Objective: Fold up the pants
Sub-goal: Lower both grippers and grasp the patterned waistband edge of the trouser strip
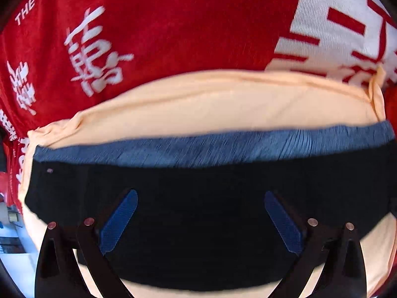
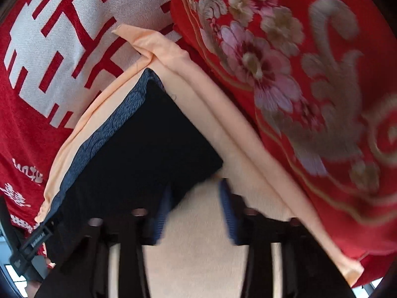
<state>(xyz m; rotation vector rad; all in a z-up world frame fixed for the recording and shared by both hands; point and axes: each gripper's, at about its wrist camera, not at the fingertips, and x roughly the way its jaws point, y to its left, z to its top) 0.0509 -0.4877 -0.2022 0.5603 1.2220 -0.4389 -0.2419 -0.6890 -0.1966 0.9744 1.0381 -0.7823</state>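
The pants [image 1: 198,223] are black with a blue ribbed waistband [image 1: 213,146] and lie folded on a peach cloth [image 1: 223,104]. My left gripper [image 1: 201,221] is open just above the black fabric, its blue pads [image 1: 119,223] wide apart and holding nothing. In the right wrist view the pants [image 2: 139,149] lie ahead to the left, with one corner near the fingers. My right gripper [image 2: 196,211] is open over the peach cloth [image 2: 198,260], its left pad [image 2: 162,221] at the pants' edge. The view is blurred.
A red blanket with white characters [image 1: 148,37] lies under and beyond the peach cloth. A red floral embroidered fabric [image 2: 310,87] covers the right side. A black strap buckle [image 2: 29,248] sits at the lower left of the right wrist view.
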